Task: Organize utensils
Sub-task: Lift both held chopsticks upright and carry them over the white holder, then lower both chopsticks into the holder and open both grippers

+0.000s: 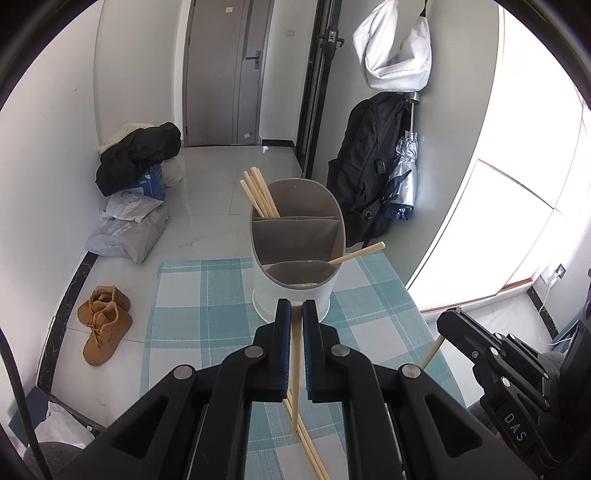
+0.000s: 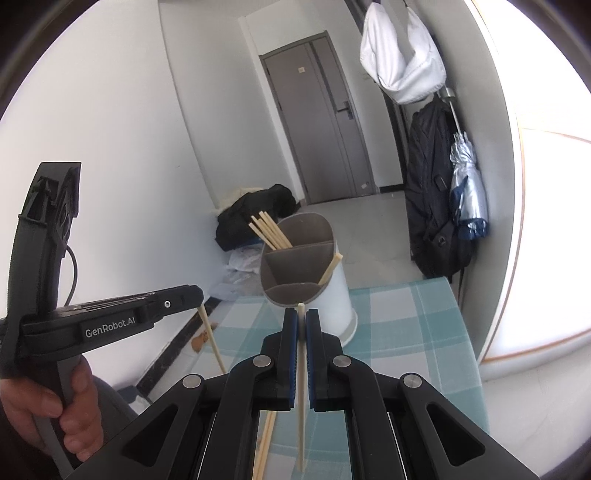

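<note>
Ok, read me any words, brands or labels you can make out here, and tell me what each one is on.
"GenRobot.AI": side of the left gripper.
"DAS": body of the right gripper; the lettering may be cut off.
Sticker on the door and labels on the parcels: too small to read.

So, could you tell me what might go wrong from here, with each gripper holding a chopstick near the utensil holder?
1. The left gripper and right gripper each pinch one thin chopstick with most of its length hanging free, so either could swivel or slip.
2. The utensil holder looks light; a nudge from a gripper might tip it.
3. A single chopstick leans out of the near compartment and could be knocked out.
</note>
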### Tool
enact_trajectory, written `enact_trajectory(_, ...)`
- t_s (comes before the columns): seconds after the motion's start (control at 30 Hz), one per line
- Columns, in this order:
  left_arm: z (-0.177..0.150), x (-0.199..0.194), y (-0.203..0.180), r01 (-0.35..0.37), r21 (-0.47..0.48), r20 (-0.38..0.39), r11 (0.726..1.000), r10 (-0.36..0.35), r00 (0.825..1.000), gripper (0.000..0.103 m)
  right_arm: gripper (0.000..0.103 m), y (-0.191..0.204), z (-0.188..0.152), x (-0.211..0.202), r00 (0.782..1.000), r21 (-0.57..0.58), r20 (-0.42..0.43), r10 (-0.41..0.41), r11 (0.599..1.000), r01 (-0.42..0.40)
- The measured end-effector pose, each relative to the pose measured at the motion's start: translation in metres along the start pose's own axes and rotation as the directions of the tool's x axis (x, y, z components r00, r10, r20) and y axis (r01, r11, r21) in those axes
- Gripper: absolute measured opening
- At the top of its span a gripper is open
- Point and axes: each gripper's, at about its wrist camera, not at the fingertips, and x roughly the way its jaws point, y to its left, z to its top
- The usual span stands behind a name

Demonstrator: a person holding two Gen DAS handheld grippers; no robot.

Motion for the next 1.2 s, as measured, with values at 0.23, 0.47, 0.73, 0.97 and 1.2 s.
enact_trajectory(0.23,0.003,-0.003,-0.003,0.008,0.013,-0.017,1.000,-0.008,1.000,0.002,0.004,0.003,0.001,-0.007,0.999,-0.002,0.024,-0.020,1.000,0.021)
enact_trajectory(0.47,0.013,-0.009,0.000,0.024,-0.012,-0.005,1.000,-0.024,1.000,0.002,0.004,0.000,0.012,-0.007,0.999,0.021,0.034,-0.009,1.000,0.008)
enact_trajectory(0.73,0.039,-0.019,-0.005,0.053,-0.002,0.035,0.999,-0.053,0.998,0.002,0.004,-0.001,0.035,-0.012,0.997,0.023,0.080,0.010,1.000,-0.012)
enact_trajectory(0.97,0.078,-0.025,-0.003,0.103,-0.033,0.062,0.994,-0.100,0.993,0.002,0.004,0.000,0.083,-0.016,0.990,0.016,0.135,0.027,0.999,-0.030)
enact_trajectory(1.2,0.127,-0.031,0.004,0.110,-0.027,0.138,0.994,-0.105,0.985,0.002,0.004,0.004,0.140,-0.014,0.978,-0.024,0.203,0.049,0.999,-0.045)
